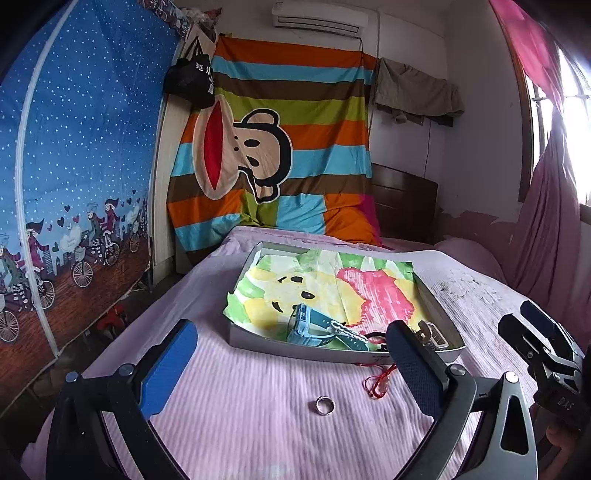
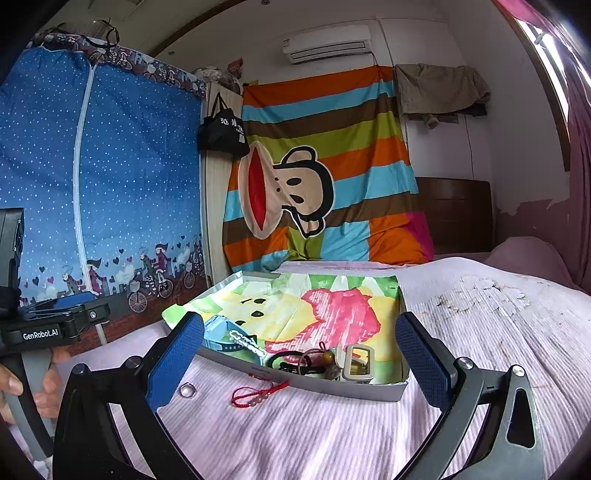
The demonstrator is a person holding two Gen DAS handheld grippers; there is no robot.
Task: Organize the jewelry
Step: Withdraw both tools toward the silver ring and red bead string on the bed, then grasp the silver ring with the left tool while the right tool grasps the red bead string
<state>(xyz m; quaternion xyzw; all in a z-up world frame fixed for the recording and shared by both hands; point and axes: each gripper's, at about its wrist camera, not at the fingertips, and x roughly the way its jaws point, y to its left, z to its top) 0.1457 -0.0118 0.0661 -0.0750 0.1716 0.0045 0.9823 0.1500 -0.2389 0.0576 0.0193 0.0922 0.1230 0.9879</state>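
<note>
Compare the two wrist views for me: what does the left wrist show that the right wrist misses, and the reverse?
Only the left wrist view shows the open left gripper framing the silver metal ring. Only the right wrist view shows the open right gripper, the black hair ties and the white rectangular clip clearly inside the box. Both show the shallow white cardboard box, the blue watch in it, and the red string bracelet on the pink bedspread.

white walls | air conditioner [image 1: 317, 16] | striped monkey sheet [image 1: 273, 155] | pink curtain [image 1: 546, 229] | bright window [image 1: 576, 122]
</note>
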